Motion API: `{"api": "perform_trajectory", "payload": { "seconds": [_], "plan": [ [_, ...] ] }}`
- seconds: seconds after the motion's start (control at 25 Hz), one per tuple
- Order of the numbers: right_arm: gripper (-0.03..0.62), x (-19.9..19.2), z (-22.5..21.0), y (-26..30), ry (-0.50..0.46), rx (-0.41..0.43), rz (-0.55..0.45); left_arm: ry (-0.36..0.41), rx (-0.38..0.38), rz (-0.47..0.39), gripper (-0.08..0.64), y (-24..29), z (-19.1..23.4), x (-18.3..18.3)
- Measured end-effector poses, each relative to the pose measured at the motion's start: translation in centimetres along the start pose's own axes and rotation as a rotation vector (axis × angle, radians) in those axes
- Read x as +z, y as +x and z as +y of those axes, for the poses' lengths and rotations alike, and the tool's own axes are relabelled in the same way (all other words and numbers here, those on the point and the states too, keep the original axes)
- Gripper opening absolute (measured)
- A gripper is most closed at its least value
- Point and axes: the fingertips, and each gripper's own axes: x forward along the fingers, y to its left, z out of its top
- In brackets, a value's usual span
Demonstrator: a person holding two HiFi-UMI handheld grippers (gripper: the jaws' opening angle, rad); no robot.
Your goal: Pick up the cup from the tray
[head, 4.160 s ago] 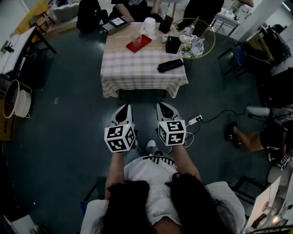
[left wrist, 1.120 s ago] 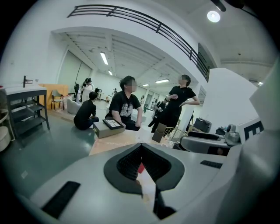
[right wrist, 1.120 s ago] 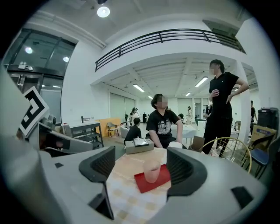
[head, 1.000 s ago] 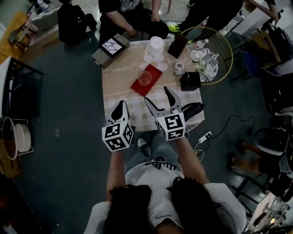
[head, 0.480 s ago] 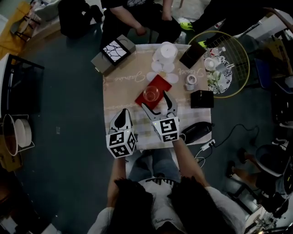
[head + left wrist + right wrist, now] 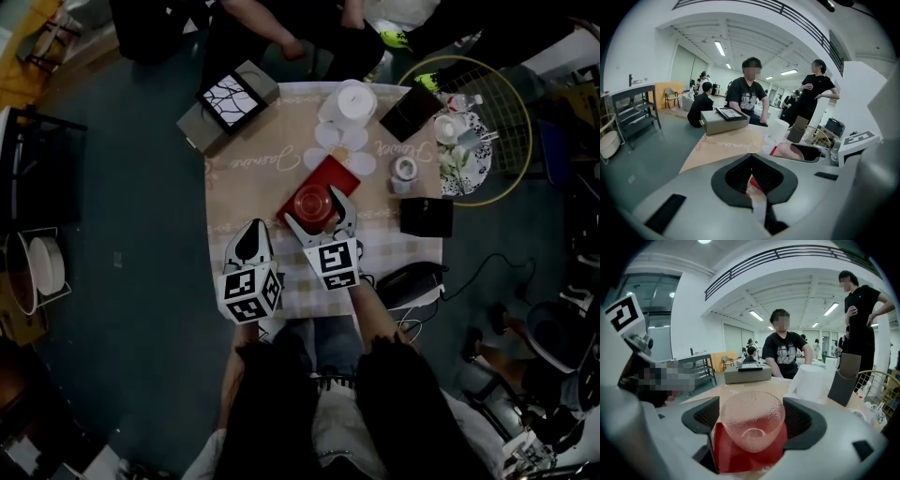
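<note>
Since 1 second ago, both grippers have been carried forward from the near edge of the table (image 6: 246, 178). The right gripper (image 6: 317, 208), then well short of the tray (image 6: 330, 174), is now placed around the cup (image 6: 751, 420). Its jaws have just been opening and are spread wide. The cup is seen between the 2 dark pads in the right gripper view, and no squeeze on it is shown. The cup, clear and dimpled, is stood upright on the red tray, which is laid at an angle near the middle of the table.

The left gripper (image 6: 249, 234) is held just left of the right one, over the checked cloth and near the tray's nearest corner. Its jaws are drawn together at the tips, and nothing is held between them.

At the table's far-left corner, a grey box (image 6: 230, 98) with a black-and-white patterned top is set partly over the edge. A white paper roll (image 6: 354, 101) is stood at the far edge beyond the tray, and a black box (image 6: 427, 216) is placed toward the right side. 2 people are seen beyond the table in both gripper views, 1 seated and 1 standing.
</note>
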Motion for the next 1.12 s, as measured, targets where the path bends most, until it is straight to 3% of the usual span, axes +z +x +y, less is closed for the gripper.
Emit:
{"api": "perform_trajectory", "payload": {
  "seconds": [0.48,0.6,1.12],
  "plan": [
    [0.400,-0.5,-0.4,1.1,-0.040,-0.017,0.020,-0.009,-0.014,0.028,0.007,0.9,0.0,-0.8],
    [0.400,0.0,-0.6,0.2,-0.014,-0.027,0.003,-0.005,-0.021,0.014,0.007,0.9,-0.3,-0.2],
    [0.400,-0.8,-5.9,-6.6,0.042,-0.182,-0.015,0.049,-0.128,0.027,0.006,1.0,-5.6,-0.5]
  ]
}}
